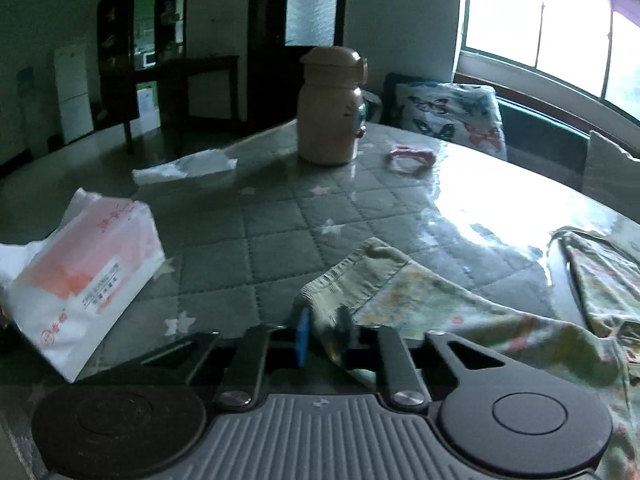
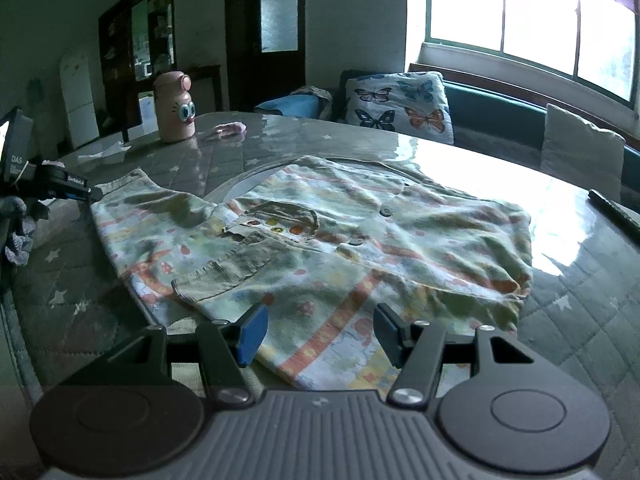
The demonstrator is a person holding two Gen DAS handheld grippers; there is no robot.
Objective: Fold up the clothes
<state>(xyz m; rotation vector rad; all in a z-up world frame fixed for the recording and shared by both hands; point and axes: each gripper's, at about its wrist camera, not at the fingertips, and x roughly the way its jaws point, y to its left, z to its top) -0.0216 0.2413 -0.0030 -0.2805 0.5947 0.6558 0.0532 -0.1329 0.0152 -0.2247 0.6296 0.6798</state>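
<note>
A small patterned cardigan (image 2: 320,240) with ribbed cuffs and buttons lies spread on the quilted table. In the left wrist view one sleeve (image 1: 384,288) stretches out, and my left gripper (image 1: 324,332) is shut on its ribbed cuff. That same gripper (image 2: 70,188) shows at the left edge of the right wrist view, holding the sleeve end. My right gripper (image 2: 318,332) stands open just above the garment's near hem, with the fabric lying between and under its fingers. The other sleeve's cuff (image 2: 224,276) is folded across the front.
A beige cartoon-faced bottle (image 1: 330,108) stands at the table's far side beside a pink hair tie (image 1: 410,158). A tissue pack (image 1: 86,276) and a loose tissue (image 1: 186,168) lie left. A butterfly cushion (image 2: 400,100) sits on the bench; a dark remote (image 2: 616,212) lies right.
</note>
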